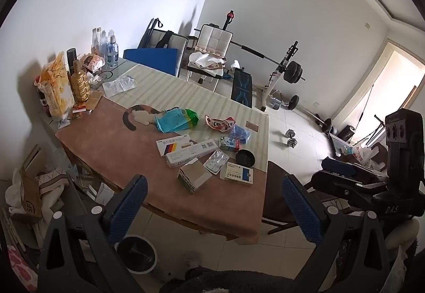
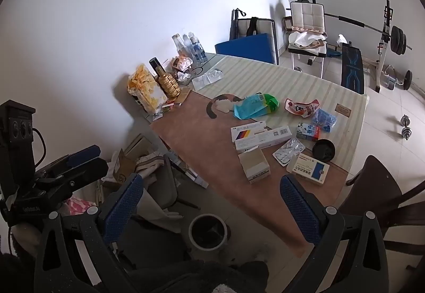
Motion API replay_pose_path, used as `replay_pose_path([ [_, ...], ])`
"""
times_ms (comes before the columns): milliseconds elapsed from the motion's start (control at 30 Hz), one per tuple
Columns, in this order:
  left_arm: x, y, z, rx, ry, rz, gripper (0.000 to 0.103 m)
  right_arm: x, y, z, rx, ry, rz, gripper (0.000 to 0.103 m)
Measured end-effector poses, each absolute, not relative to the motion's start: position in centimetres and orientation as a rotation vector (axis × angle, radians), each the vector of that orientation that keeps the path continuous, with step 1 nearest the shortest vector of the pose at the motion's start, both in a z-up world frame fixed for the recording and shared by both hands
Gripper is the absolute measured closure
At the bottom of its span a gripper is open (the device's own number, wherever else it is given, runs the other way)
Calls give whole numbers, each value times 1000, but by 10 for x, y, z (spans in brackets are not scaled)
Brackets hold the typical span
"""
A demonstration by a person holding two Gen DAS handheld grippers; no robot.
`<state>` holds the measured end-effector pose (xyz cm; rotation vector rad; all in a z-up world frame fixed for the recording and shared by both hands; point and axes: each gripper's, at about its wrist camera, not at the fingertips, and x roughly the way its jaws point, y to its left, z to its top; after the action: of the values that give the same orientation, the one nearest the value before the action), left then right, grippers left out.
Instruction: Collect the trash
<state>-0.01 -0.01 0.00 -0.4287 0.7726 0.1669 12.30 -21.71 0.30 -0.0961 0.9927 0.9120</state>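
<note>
Both tools (image 1: 212, 202) (image 2: 212, 202) agape (empty), trash (image 1: 195, 177) beyond

A table (image 1: 124, 149) under a brown cloth and a pale striped mat (image 1: 212, 96) carries scattered litter: a teal plastic bag (image 1: 175, 120), a red wrapper (image 1: 220, 123), several medicine boxes (image 1: 186, 149), a foil blister pack (image 1: 216, 161) and a black lid (image 1: 245, 157). Along its wall side stand a gold bottle (image 1: 79, 83), a chip bag (image 1: 57, 91) and clear bottles (image 1: 107, 46). On the tiled floor (image 1: 287, 112) below the near edge sits a white-rimmed bin (image 2: 208, 232).

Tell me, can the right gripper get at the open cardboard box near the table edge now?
Probably yes. The right gripper is open and empty, and the open cardboard box lies uncovered near the table's front edge, nothing between them.
</note>
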Motion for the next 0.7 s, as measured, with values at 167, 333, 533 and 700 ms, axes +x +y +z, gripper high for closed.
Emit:
replay_pose_path([
  [167,0,0,0,-433,769,164,0,123,-216,4,-92,991,919,0],
  [333,1,-2,6,-431,767,160,0,124,-211,0,-90,991,919,0],
  [533,5,-1,9,-429,776,159,0,123,-213,4,-86,993,924,0],
  [700,-2,-2,6,-428,764,162,0,123,-213,3,-84,993,926,0],
])
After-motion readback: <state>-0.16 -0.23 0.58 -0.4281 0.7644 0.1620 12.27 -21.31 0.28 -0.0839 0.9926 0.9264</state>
